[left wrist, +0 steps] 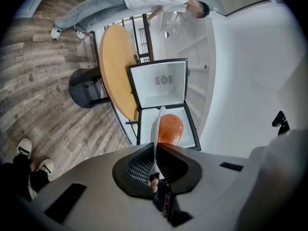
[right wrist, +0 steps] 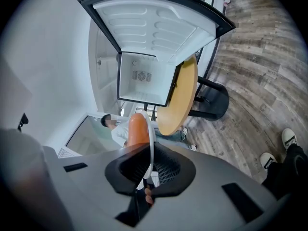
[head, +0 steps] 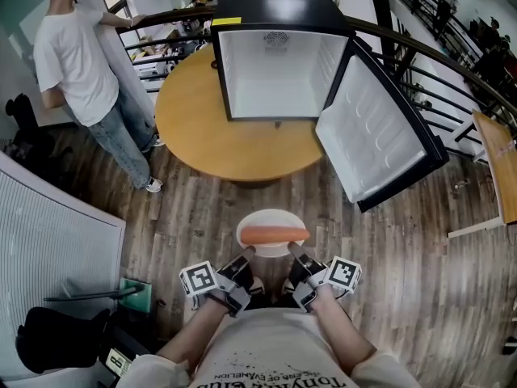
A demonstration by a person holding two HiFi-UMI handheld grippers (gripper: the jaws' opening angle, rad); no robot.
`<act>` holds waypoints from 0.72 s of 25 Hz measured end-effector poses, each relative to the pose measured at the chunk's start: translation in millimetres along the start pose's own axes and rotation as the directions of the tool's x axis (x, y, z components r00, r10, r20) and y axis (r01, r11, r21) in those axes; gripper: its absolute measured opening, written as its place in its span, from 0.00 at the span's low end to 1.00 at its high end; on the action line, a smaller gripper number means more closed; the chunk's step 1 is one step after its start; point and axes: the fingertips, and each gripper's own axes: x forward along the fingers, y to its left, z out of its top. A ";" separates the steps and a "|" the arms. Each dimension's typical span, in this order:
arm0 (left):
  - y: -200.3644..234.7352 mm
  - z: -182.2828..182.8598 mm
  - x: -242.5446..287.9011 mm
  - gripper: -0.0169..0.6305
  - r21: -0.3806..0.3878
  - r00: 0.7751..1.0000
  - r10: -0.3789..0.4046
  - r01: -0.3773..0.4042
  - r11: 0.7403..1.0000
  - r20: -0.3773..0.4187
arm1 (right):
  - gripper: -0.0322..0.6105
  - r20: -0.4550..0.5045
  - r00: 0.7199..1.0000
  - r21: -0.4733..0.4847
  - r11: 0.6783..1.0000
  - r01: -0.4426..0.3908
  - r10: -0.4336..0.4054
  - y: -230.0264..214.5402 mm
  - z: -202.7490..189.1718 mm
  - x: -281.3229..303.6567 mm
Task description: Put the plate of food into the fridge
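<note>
- Head view: the left tool (head: 246,255) and the right tool (head: 295,253) are each gripping the rim of the white plate (head: 271,217), one at its 8 o'clock and the other at its 4 o'clock. The plate is carrying a long orange piece of food (head: 275,234) and is hanging over the wooden floor (head: 202,208) at 6 o'clock. It is well apart from the fridge (head: 279,71), which is standing open at 12 o'clock.
- Left gripper view: the jaws are sitting nearly closed on the plate's (left wrist: 155,129) thin edge. The food (left wrist: 169,129) is showing beyond them, and the fridge (left wrist: 161,88) is lying ahead.
- Right gripper view: this tool (right wrist: 150,167) is likewise clamping only the edge of the plate (right wrist: 151,138), with the food (right wrist: 138,129) on its far face.
- Risk: both grips are biting on little more than the rim. If one side is lifted higher than the other, the plate is likely to tilt or slip, and the rounded food is likely to roll off.
- Risk: the door (head: 376,132) is hanging open toward 3 o'clock, so the right tool could be clipping it on the way in.
- Room: the fridge is resting on a round wooden surface (head: 202,136). A person (head: 77,63) is standing beside it at 10 o'clock, and a railing (head: 420,55) is curving behind.
</note>
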 end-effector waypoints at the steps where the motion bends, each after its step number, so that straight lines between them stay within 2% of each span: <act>1: -0.5 2.1 -1.3 0.08 0.003 1.000 -0.003 0.003 1.000 -0.004 | 0.11 0.004 1.000 0.003 1.000 -0.004 0.004 1.6 -1.6 2.2; 8: -2.2 8.1 -4.7 0.08 -0.002 1.000 -0.022 0.022 1.000 -0.015 | 0.11 0.016 1.000 -0.002 1.000 0.004 -0.004 3.6 -5.8 7.1; 18: 11.2 23.5 11.4 0.08 0.016 1.000 0.006 -0.005 1.000 -0.023 | 0.11 0.028 1.000 0.013 1.000 0.000 0.000 -5.2 10.6 22.3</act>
